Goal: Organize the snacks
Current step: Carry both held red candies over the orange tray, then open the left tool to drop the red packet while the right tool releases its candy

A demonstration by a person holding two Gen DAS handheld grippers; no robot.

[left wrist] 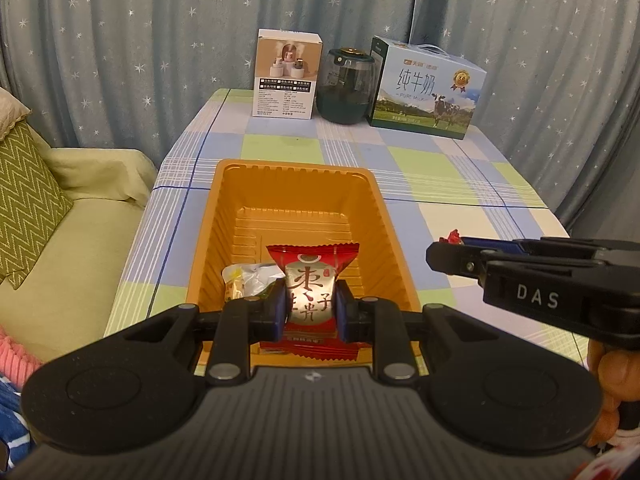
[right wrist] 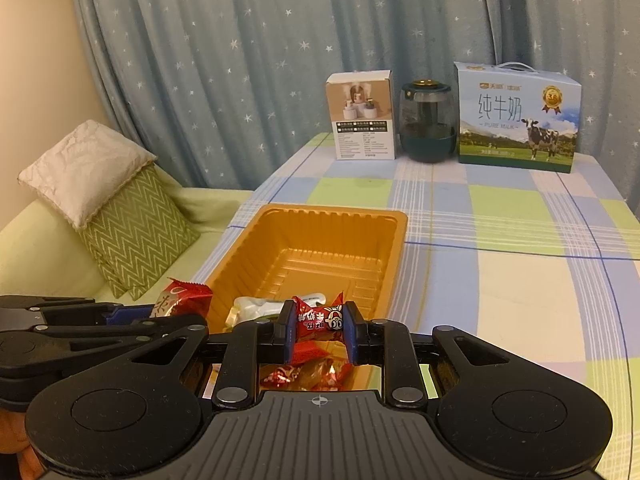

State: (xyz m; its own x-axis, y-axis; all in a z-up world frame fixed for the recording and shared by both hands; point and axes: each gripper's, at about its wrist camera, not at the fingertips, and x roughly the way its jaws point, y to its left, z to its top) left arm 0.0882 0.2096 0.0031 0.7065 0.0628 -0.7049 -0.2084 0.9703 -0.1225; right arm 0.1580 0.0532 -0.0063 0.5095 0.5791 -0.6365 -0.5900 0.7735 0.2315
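Note:
An orange plastic tray [left wrist: 296, 184] lies on the checked tablecloth; it also shows in the right wrist view [right wrist: 320, 220]. My left gripper [left wrist: 310, 304] is shut on a red snack packet [left wrist: 312, 268] with Chinese characters, held over the tray's near end. That packet shows at the left of the right wrist view [right wrist: 180, 300]. My right gripper [right wrist: 318, 330] is shut on a small red wrapped candy [right wrist: 320, 318], also over the tray's near end. In the left wrist view the right gripper [left wrist: 444, 254] comes in from the right. A white and yellow packet [left wrist: 248, 278] lies in the tray, as do red candies [right wrist: 304, 374].
At the table's far end stand a white carton [left wrist: 286, 76], a dark glass jar [left wrist: 348, 86] and a blue milk box [left wrist: 424, 88]. A sofa [left wrist: 80, 216] with a zigzag cushion [right wrist: 132, 236] lies left of the table.

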